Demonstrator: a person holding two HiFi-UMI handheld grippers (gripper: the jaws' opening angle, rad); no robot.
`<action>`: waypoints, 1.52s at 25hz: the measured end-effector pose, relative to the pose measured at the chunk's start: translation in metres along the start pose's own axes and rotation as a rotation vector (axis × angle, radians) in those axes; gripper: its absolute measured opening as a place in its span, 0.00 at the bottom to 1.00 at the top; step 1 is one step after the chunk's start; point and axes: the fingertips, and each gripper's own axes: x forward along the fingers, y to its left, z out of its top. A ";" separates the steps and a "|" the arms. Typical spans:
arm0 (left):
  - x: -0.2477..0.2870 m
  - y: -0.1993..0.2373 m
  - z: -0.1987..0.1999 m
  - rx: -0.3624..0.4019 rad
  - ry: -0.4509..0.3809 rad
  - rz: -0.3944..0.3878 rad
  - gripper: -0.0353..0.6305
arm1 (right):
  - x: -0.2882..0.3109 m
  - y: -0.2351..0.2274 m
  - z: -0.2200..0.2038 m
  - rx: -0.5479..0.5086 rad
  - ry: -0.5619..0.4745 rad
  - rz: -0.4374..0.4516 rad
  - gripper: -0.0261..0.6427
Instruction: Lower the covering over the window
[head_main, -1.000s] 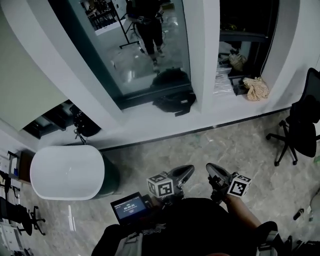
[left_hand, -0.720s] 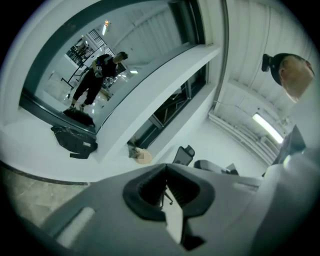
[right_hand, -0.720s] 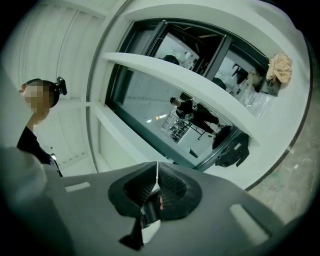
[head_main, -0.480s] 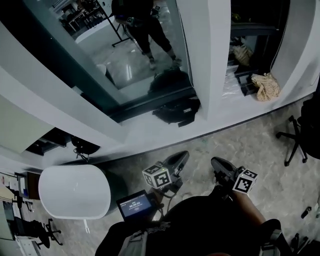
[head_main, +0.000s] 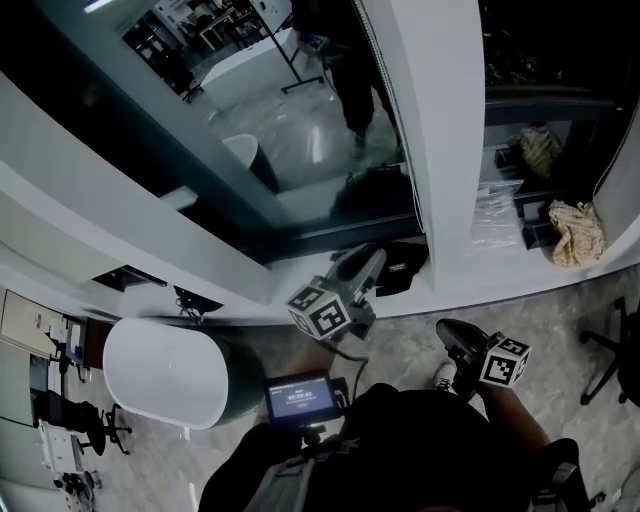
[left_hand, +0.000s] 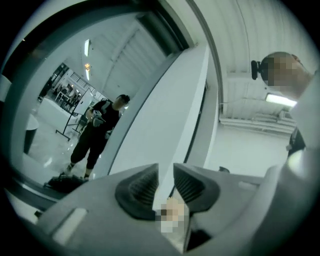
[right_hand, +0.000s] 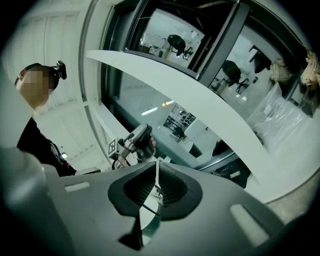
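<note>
The window (head_main: 250, 130) is filling the far side, its dark glass standing beyond the white sill (head_main: 300, 285); the covering itself I cannot make out. The white pillar (head_main: 440, 150) is standing at its right. The left gripper (head_main: 368, 262) is pointing toward the sill, its jaws having just been opening, a small gap between them, gripping nothing. The right gripper (head_main: 452, 332), nearer, is showing its jaws closed to a thin slit, empty.
</note>
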 end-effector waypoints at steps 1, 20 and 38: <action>0.012 0.003 0.012 0.009 -0.025 0.000 0.20 | -0.001 -0.006 0.005 0.003 0.006 0.001 0.07; 0.162 -0.033 0.178 -0.067 -0.227 -0.609 0.23 | -0.033 -0.056 0.056 0.042 -0.263 -0.230 0.05; -0.050 0.062 -0.305 0.148 0.909 -0.289 0.08 | 0.053 0.050 0.167 -0.389 -0.299 -0.126 0.07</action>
